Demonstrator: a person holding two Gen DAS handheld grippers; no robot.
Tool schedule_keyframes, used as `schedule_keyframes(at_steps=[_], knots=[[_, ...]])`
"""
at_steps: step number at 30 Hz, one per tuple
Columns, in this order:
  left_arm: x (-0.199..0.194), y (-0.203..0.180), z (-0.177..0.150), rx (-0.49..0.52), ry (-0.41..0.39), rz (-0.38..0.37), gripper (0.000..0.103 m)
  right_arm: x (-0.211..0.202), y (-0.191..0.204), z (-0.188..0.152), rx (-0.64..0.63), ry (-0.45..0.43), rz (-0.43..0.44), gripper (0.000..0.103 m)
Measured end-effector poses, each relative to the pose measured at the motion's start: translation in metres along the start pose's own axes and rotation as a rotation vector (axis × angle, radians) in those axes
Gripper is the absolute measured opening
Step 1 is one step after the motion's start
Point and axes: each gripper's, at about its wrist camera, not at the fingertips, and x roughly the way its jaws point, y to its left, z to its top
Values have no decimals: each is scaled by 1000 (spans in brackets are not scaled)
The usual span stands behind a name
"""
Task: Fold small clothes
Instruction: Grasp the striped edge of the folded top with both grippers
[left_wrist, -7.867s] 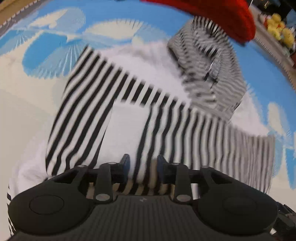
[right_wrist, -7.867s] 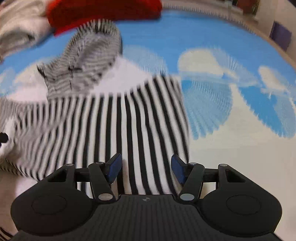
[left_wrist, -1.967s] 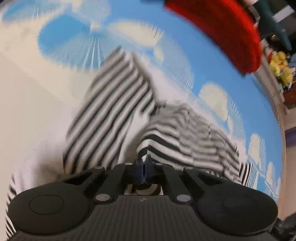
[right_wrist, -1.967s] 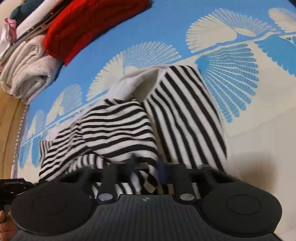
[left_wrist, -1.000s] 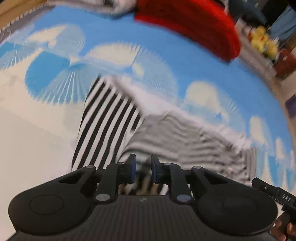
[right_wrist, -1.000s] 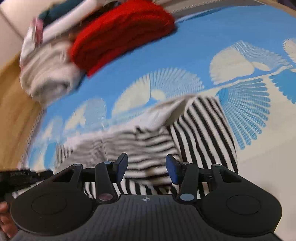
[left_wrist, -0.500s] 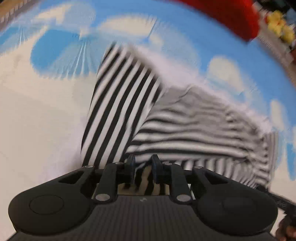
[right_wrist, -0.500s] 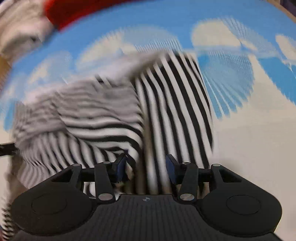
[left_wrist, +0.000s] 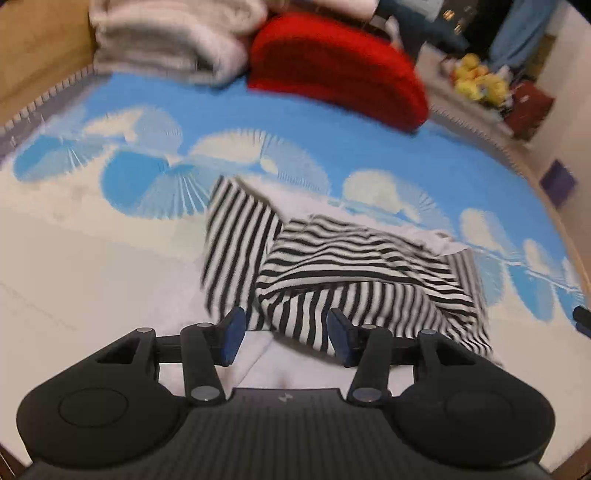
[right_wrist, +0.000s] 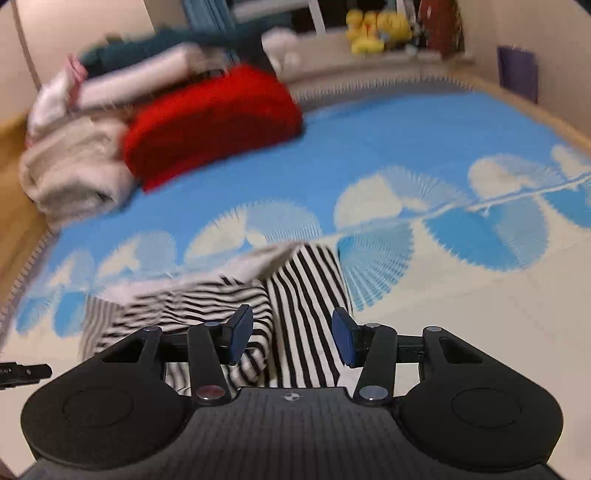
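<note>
A: Left gripper (left_wrist: 284, 334) status?

B: It is held above the mat, angled steeply down. The jaws have just been opening and are now spread apart, blue pads facing each other. Nothing is pinched; the near hem of the striped garment (left_wrist: 332, 273) is seen through the gap, clear of both pads.

A: Right gripper (right_wrist: 293, 338)?

B: It is angled down less steeply. The jaws are spread and nothing is gripped. Striped cloth is seen below and between the pads, not pressed by either.

A: Garment position?

B: It lies on the blue-and-cream mat (left_wrist: 92, 258), just ahead of both grippers. 1 part is folded over another, so 2 stripe directions are shown: lengthwise on the flat panel, crosswise on the rumpled upper layer. White lining is exposed along the far edge. Part of the cloth is blurred in the right view.

A: Anything nearby?

B: The tip of the other gripper is caught at the frame edge in each view, well apart from the garment. Open mat is seen beyond the garment.

A: Farther back?

B: A red knit (right_wrist: 214, 122) and a cream folded bundle (right_wrist: 70, 173) are set side by side at the mat's far edge, touching. More folded clothes (right_wrist: 140, 70) are stacked behind them. Yellow plush toys (right_wrist: 376, 33) are seen at the back.
</note>
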Motion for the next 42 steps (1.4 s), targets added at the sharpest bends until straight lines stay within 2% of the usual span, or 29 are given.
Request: schedule_keyframes(at_steps=[3, 5, 8, 10, 12, 15, 17, 19, 20, 23, 26, 28, 29, 30, 32, 34, 36, 42], knots=[[-45, 4, -30, 22, -77, -21, 57, -50, -8, -22, -49, -57, -4, 50], [-61, 5, -54, 39, -95, -30, 57, -72, -17, -44, -52, -60, -13, 50], [-68, 8, -88, 46, -42, -15, 57, -98, -34, -85, -16, -50, -45, 50], [-74, 7, -103, 51, -46, -19, 57, -113, -37, -96, 32, -50, -63, 50], [-82, 7, -112, 63, -54, 5, 57, -128, -44, -105, 74, -84, -45, 50], [-96, 16, -120, 1, -60, -16, 57, -131, -47, -120, 87, -57, -62, 50], [-107, 22, -123, -35, -73, -28, 55, -132, -48, -127, 80, -42, -60, 47], [-119, 28, -125, -47, -103, -32, 55, -134, -47, -132, 68, -38, -70, 37], [-122, 32, -126, -46, -123, -32, 55, -135, -49, -134, 69, -40, -69, 36], [-115, 48, -130, -42, -133, -24, 55, -132, -56, -142, 108, -26, -64, 36], [-90, 68, -142, -72, -110, -25, 55, -120, -61, -149, 101, -9, -70, 36], [-63, 78, -145, -134, 3, 13, 50, -106, -64, -153, 97, 39, -80, 38], [-57, 81, -146, -154, 15, 8, 50, -101, -64, -153, 93, 54, -74, 38], [-53, 84, -146, -165, 17, 5, 53, -93, -65, -155, 85, 74, -67, 38], [-49, 87, -144, -194, 27, 25, 57, -80, -68, -158, 78, 120, -73, 45], [-45, 91, -141, -240, 27, 18, 63, -66, -72, -162, 87, 168, -82, 56], [-38, 93, -138, -264, 42, 37, 71, -51, -75, -165, 101, 221, -85, 58], [-11, 96, -140, -277, 116, 146, 71, -20, -71, -178, 98, 338, -112, 59]])
